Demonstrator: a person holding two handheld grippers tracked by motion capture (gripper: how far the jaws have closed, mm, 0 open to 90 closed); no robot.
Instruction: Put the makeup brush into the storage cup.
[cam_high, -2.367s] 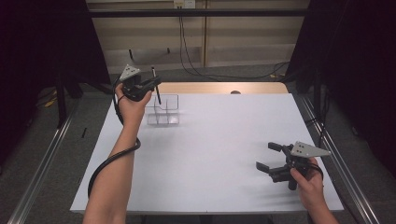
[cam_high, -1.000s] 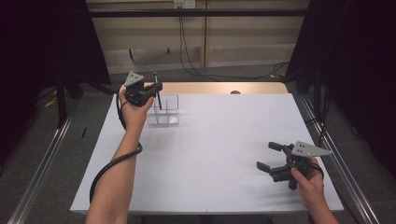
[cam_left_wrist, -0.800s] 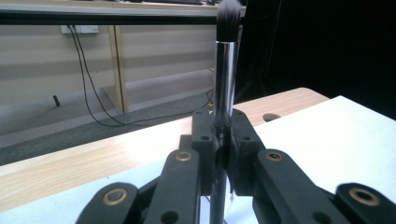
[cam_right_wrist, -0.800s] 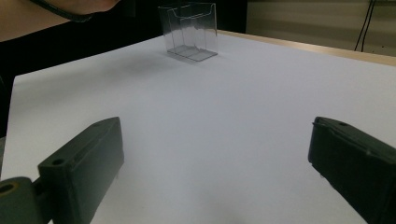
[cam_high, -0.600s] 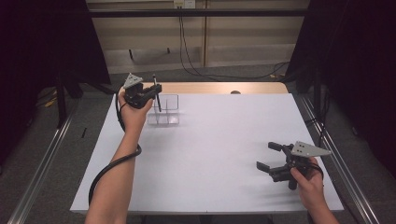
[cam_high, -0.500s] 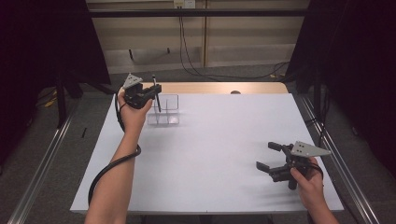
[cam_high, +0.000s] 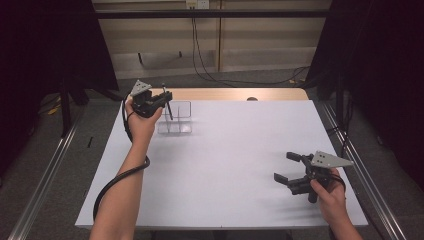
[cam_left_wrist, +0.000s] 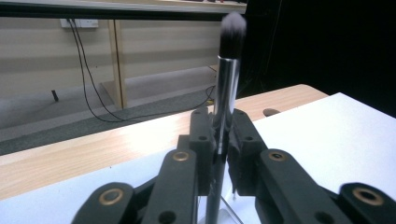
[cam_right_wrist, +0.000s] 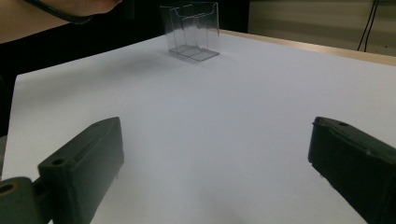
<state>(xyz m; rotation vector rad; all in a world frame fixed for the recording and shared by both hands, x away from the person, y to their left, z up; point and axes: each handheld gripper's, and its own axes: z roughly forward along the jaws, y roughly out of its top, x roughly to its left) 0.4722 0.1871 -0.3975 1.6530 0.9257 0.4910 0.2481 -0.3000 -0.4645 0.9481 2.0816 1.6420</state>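
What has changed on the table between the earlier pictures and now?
The left claw lowered the makeup brush toward the clear organizer; its jaws have just been opening slightly, brush between them. The right claw stayed open in place.

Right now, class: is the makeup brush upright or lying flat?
Roughly upright: the makeup brush stands between the left gripper jaws, bristles topmost.

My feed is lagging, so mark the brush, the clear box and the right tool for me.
brush (cam_left_wrist: 224, 93), left gripper view, on its silver ferrule
clear box (cam_high: 181, 116), high view, on its right wall
right tool (cam_high: 286, 166), high view, midway between its open tips
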